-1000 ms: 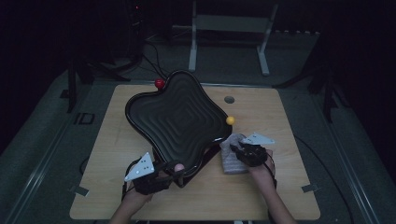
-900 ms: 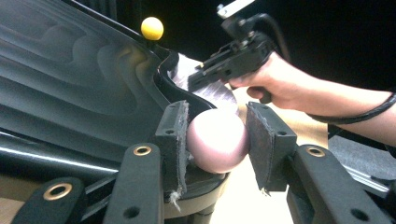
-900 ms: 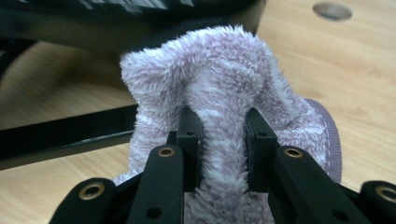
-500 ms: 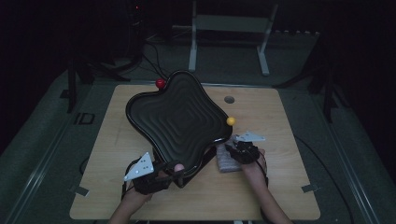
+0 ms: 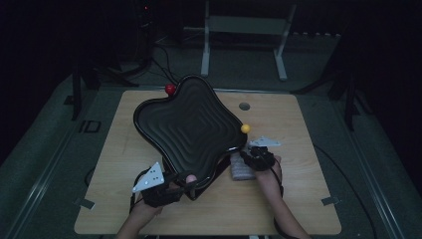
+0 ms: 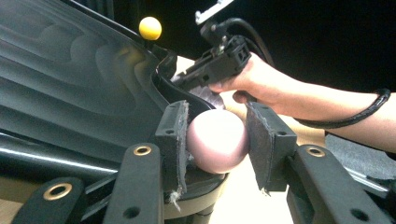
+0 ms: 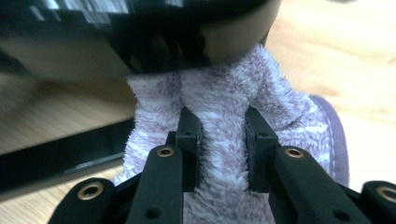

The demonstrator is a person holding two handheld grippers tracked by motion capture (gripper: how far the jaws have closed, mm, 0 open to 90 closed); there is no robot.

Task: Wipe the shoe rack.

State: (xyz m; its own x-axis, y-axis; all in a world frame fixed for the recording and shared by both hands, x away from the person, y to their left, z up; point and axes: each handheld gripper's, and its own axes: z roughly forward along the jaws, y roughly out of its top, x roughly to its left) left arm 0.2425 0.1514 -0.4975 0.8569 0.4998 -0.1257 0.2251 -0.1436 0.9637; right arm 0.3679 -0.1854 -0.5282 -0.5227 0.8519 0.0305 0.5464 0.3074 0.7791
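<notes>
Two grippers work a wavy black plastic tray (image 5: 191, 127) tilted on the wooden counter (image 5: 298, 199): my left gripper (image 6: 217, 142) clamps fingers on its pink ball knob (image 6: 217, 140); my right gripper (image 7: 223, 149) pinches a fluffy lilac cloth (image 7: 224, 107) against the tray's near edge.

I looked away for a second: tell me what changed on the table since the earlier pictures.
The right gripper, shut on the cloth, slid in toward the tray edge; the cloth now sits against its rim. The left gripper stayed clamped on the pink knob at the tray's near corner, and the tilted tray, yellow knob and red knob kept their places.
</notes>
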